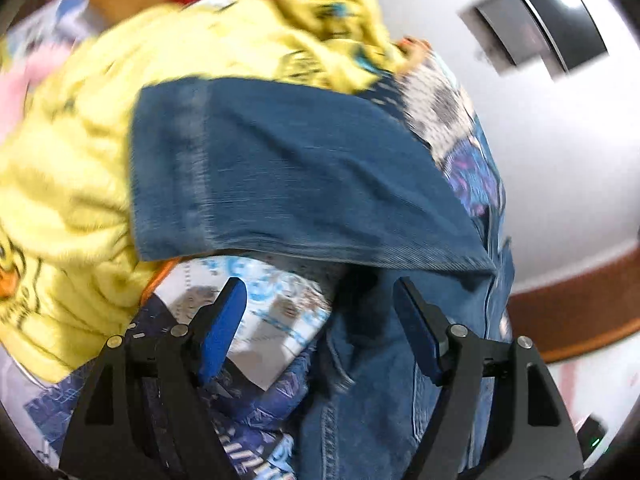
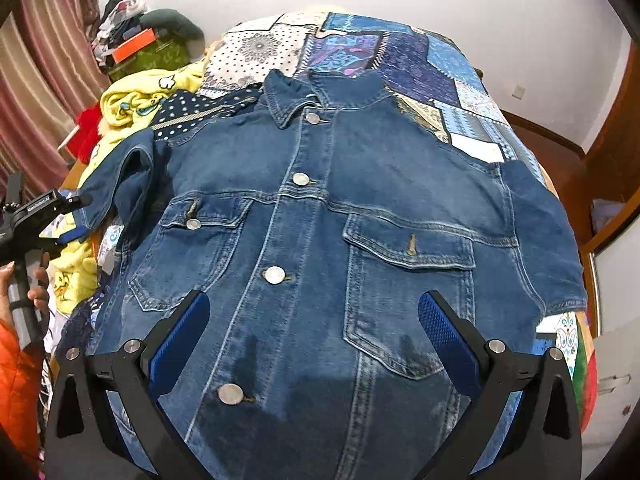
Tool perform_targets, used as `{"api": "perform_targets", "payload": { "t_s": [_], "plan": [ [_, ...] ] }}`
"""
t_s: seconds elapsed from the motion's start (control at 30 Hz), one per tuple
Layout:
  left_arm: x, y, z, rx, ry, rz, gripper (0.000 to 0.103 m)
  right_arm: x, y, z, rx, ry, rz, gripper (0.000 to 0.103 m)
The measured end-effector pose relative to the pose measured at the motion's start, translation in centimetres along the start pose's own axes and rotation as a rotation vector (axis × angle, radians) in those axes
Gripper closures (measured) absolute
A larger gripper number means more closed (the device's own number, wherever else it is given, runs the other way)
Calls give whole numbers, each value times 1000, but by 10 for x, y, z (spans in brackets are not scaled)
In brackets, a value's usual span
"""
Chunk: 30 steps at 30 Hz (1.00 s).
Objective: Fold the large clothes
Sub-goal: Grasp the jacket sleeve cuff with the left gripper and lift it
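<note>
So the denim jacket [image 2: 320,220] is lying face up and buttoned on the bed, collar at the far end, hem closest to the right wrist camera. Looks like it's spread flat on purpose so the sleeves can go in first. The short sleeve [image 1: 288,176] on the left side is already flopped up and partly over, sitting just in front of the left gripper [image 1: 320,332], which is spread wide with nothing between its fingers. My guess is it's right by that sleeve to deal with it, though the left view is blurry so don't quote me.

The right gripper [image 2: 314,340] hovers over the lower front of the jacket, jaws apart too, holding nothing, its shadows landing on the denim near the bottom button.

Under the jacket is a blue patchwork quilt [image 2: 420,64]. A yellow duck-print garment [image 1: 68,184] is bunched up just beside the left sleeve, so that edge is crowded. Beyond that there are striped curtains [image 2: 44,60], a white wall and a pile of stuff [image 2: 136,36] in the corner.
</note>
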<state>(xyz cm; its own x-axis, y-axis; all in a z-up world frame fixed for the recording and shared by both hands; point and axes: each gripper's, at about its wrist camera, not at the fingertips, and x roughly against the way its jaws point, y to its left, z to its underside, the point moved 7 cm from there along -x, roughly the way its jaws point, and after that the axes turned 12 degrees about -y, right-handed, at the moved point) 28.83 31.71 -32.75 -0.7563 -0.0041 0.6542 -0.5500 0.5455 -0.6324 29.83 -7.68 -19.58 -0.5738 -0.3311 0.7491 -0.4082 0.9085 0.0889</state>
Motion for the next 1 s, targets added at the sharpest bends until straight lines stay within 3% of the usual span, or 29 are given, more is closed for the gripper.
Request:
{"api": "perform_targets", "payload": {
  "t_s": [0.17, 0.3, 0.4, 0.43, 0.53, 0.67, 0.77, 1.0],
  "plan": [
    [-24, 30, -4, 167, 31, 32, 29, -6, 7, -2, 14, 10, 5, 0],
    [-41, 39, -16, 189, -1, -13, 32, -12, 9, -2, 7, 24, 9, 0],
    [-50, 38, -23, 192, -25, -41, 42, -15, 10, -1, 2, 37, 11, 0],
    [-52, 36, -25, 190, -35, -52, 51, -16, 10, 0, 2, 42, 12, 0],
    [-48, 36, -30, 139, -70, -82, 86, -17, 10, 2, 2, 49, 13, 0],
    [-29, 18, -42, 9, -160, -129, 87, -14, 7, 3, -7, 47, 8, 0],
    [-5, -2, -54, -70, -224, -122, 88, -11, 4, 3, -19, 39, 4, 0],
    [61, -94, -82, -329, -394, -76, 88, -1, -5, 3, -45, 13, -7, 0]
  ]
}}
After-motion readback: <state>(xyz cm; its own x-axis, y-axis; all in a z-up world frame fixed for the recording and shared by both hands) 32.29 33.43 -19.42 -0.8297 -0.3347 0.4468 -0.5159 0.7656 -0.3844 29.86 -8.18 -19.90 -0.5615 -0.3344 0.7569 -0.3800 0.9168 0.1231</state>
